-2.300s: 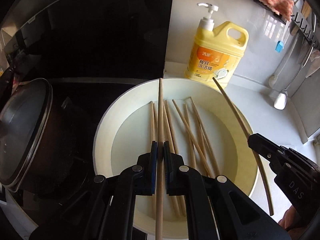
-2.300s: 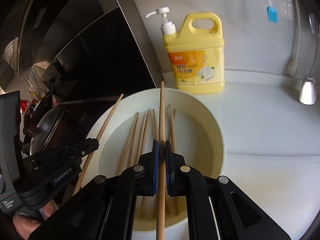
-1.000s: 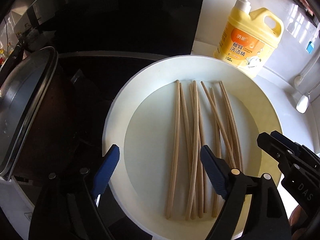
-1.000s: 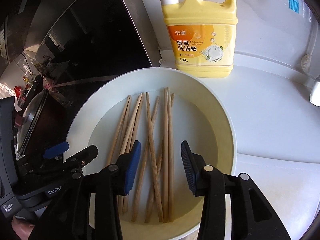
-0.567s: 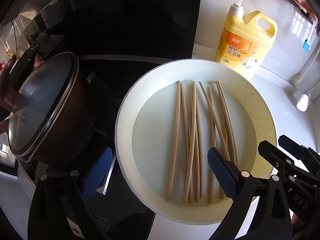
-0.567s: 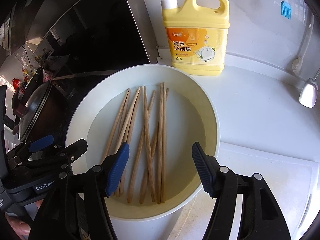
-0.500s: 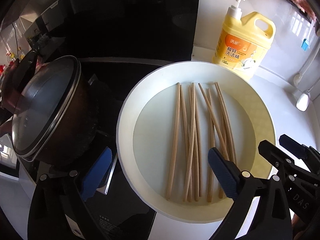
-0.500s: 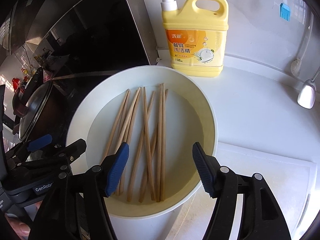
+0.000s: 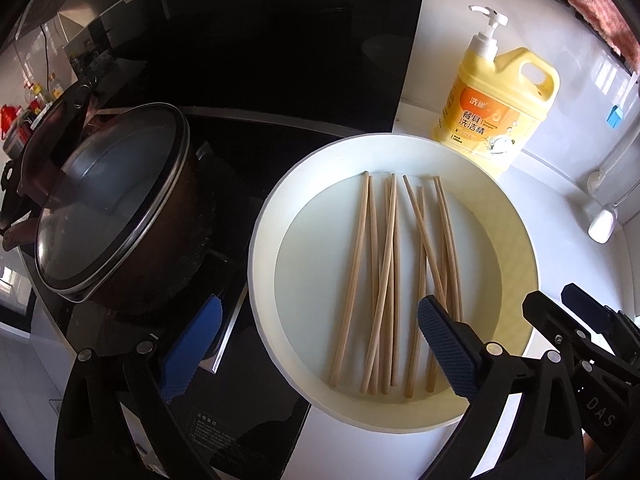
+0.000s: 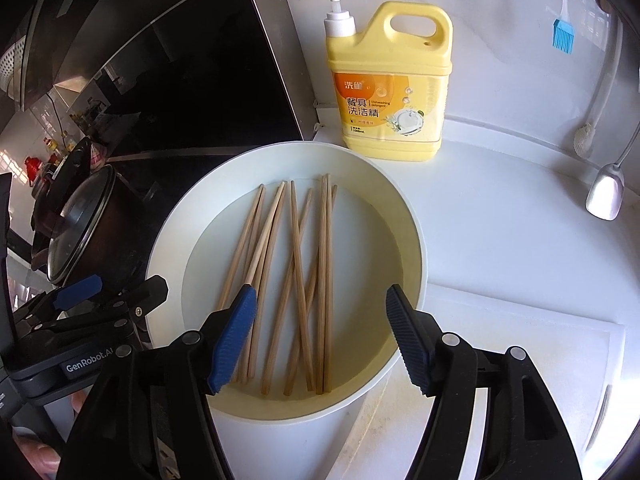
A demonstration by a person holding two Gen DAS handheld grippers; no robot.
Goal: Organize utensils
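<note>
Wooden chopsticks (image 10: 296, 280) lie loose in white basin (image 10: 404, 216) on counter. Left gripper (image 9: 320, 344) and right gripper (image 10: 320, 336), fingers just spread wide, hover above, holding nothing. Yellow detergent bottle (image 10: 390, 92) behind basin.

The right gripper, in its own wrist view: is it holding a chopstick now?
No. The right gripper is open with nothing between its jaws, and all the chopsticks lie loose in the white bowl.
</note>
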